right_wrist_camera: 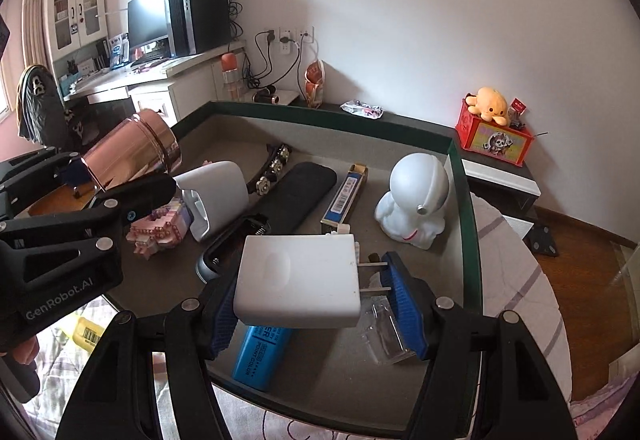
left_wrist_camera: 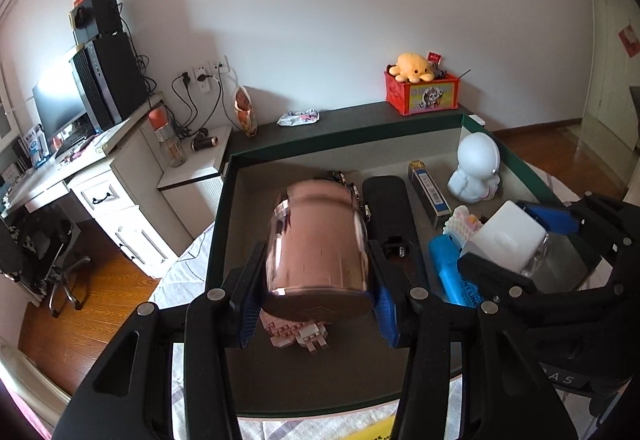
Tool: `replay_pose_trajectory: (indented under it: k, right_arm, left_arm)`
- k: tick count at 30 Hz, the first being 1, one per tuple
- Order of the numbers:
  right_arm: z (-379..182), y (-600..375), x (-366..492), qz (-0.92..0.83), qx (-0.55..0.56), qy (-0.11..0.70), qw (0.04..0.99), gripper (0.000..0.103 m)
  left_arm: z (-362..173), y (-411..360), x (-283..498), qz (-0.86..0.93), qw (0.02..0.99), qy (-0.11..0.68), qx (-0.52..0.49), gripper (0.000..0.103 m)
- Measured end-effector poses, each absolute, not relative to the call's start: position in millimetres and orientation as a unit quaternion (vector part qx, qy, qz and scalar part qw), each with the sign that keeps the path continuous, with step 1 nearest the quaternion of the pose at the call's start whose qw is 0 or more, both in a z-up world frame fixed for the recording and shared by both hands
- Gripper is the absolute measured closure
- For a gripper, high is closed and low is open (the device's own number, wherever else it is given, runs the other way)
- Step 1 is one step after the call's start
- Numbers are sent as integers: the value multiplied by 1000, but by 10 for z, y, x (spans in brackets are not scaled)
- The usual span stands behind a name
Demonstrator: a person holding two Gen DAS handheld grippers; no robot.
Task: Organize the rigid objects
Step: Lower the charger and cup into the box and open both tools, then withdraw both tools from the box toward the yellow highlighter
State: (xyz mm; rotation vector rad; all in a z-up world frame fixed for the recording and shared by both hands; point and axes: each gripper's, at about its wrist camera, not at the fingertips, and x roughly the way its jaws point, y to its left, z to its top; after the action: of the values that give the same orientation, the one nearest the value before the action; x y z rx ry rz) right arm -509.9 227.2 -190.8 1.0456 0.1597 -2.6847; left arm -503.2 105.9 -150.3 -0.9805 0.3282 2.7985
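My left gripper [left_wrist_camera: 317,256] is shut on a shiny copper-coloured cup [left_wrist_camera: 316,240], held on its side above the left part of a green-rimmed tray [left_wrist_camera: 340,143]. Below it lies a pink block-built figure [left_wrist_camera: 298,332]. In the right wrist view the cup [right_wrist_camera: 132,151] hangs at the far left over the tray [right_wrist_camera: 320,119]. My right gripper [right_wrist_camera: 310,272] is shut on a white plug charger [right_wrist_camera: 298,280], its metal prongs against the right pad. It hovers over a blue highlighter [right_wrist_camera: 260,352] and a clear plastic piece [right_wrist_camera: 384,336] near the tray's front edge.
Inside the tray lie a white astronaut figure [right_wrist_camera: 416,195], a long blue box [right_wrist_camera: 344,195], a black case [right_wrist_camera: 296,191], a beaded hair clip [right_wrist_camera: 276,163] and a rounded white device [right_wrist_camera: 216,195]. A red crate with a yellow plush [right_wrist_camera: 496,131] stands behind.
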Motion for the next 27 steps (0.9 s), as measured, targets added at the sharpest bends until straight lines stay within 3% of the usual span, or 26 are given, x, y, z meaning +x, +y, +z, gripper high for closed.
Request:
replay_pose_trajectory:
  k: [4, 7, 17, 19, 21, 22, 27]
  right_arm:
    - [-1862, 2279, -5065, -926, 355, 50, 123, 35]
    - [-1812, 2273, -5022, -929, 348, 50, 113, 22]
    - [-1398, 2329, -4581, -949, 298, 46, 93, 20]
    - [-1296, 2346, -4432, -954, 283, 44, 87, 19]
    - [-1214, 2350, -4297, -957, 274, 41, 82, 11]
    - [-1176, 2347, -4220, -960, 267, 41, 79, 0]
    - [-957, 2318, -3769, -969, 230, 36, 78, 0]
  left_arm:
    - [-1469, 1035, -4994, 937, 79, 104, -323, 50]
    - [-1407, 1002, -4890, 941, 78, 104, -313, 38]
    - [-1008, 747, -4228, 963, 34, 94, -251, 0]
    - [-892, 666, -4033, 968, 20, 89, -235, 0]
    - [-809, 593, -3888, 971, 13, 78, -227, 0]
    - [-760, 545, -3793, 972, 9, 70, -222, 0]
    - [-590, 417, -3370, 978, 7, 53, -200, 0]
